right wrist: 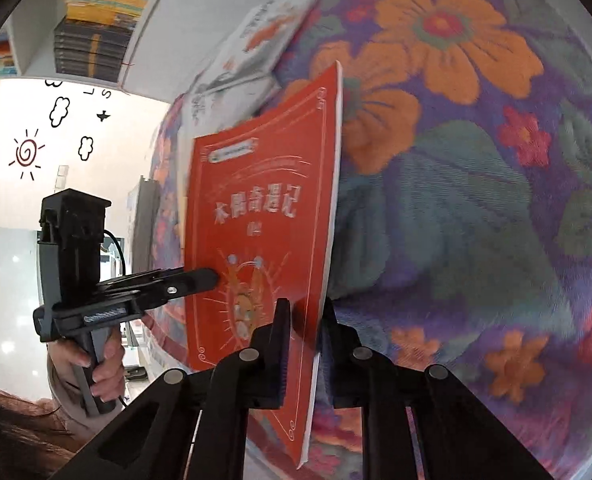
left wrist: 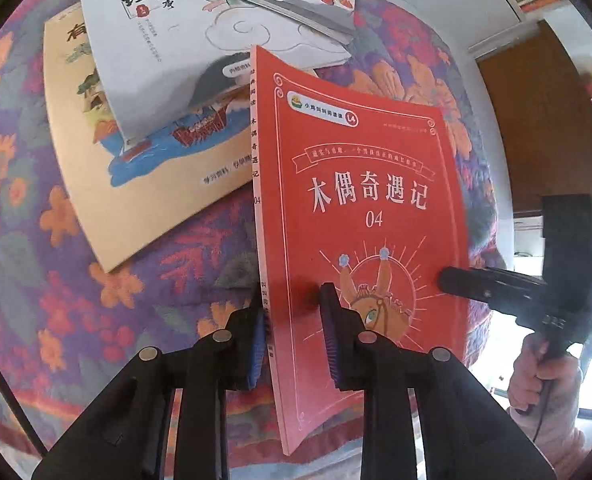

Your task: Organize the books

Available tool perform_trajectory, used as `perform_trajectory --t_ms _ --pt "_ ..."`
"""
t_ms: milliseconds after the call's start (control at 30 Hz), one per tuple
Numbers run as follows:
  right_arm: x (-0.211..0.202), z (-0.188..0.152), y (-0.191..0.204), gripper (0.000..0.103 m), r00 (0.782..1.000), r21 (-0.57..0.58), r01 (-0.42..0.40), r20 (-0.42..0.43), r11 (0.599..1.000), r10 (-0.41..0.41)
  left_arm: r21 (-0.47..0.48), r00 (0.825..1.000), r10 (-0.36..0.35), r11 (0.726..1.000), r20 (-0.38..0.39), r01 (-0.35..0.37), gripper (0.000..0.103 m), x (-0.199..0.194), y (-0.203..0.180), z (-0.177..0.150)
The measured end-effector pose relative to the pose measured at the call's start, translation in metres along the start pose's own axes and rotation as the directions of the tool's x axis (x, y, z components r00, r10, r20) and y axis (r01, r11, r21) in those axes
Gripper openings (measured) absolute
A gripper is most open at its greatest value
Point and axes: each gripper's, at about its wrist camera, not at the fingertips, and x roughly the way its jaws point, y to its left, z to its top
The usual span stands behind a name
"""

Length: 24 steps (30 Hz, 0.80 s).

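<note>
Red book [left wrist: 359, 208] stands upright above a flowered cloth [left wrist: 28, 208]. Left wrist view: left tongs [left wrist: 296, 336] clamp its spine edge; right tongs [left wrist: 445, 278] pinch the far edge, and two more books [left wrist: 144, 184] lie behind. Right wrist view: right tongs [right wrist: 303, 332] grip its page edge; a hand [right wrist: 100, 360] holds the left tongs level, and a bookshelf [right wrist: 96, 20] appears.

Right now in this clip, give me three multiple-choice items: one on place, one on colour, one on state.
1. Where does the left gripper grip the held book?
A. spine side
B. top edge
C. far corner

2. The held book's cover is:
A. white
B. red
C. tan

3. The right gripper is:
A. wide open
B. shut on the book
C. holding nothing

Key:
1 A, its fingers straddle the printed spine.
2 B, red in both views.
3 B, its fingers pinch the page edge.
</note>
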Motion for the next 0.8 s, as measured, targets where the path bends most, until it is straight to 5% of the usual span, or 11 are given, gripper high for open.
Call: perform_trajectory --t_ms 300,800 --pt "0.005 -0.018 0.056 0.015 0.999 -0.097 0.039 -0.009 0.995 -0.041 0.053 0.996 0.075 0.996 0.052 -0.078 0.022 -0.032 0.008 -0.016" --pt "0.019 -0.025 0.146 0.014 0.995 -0.201 0.090 0.066 0.975 -0.078 0.058 0.995 0.000 0.998 0.103 -0.006 0.023 -0.084 0.058 -0.014"
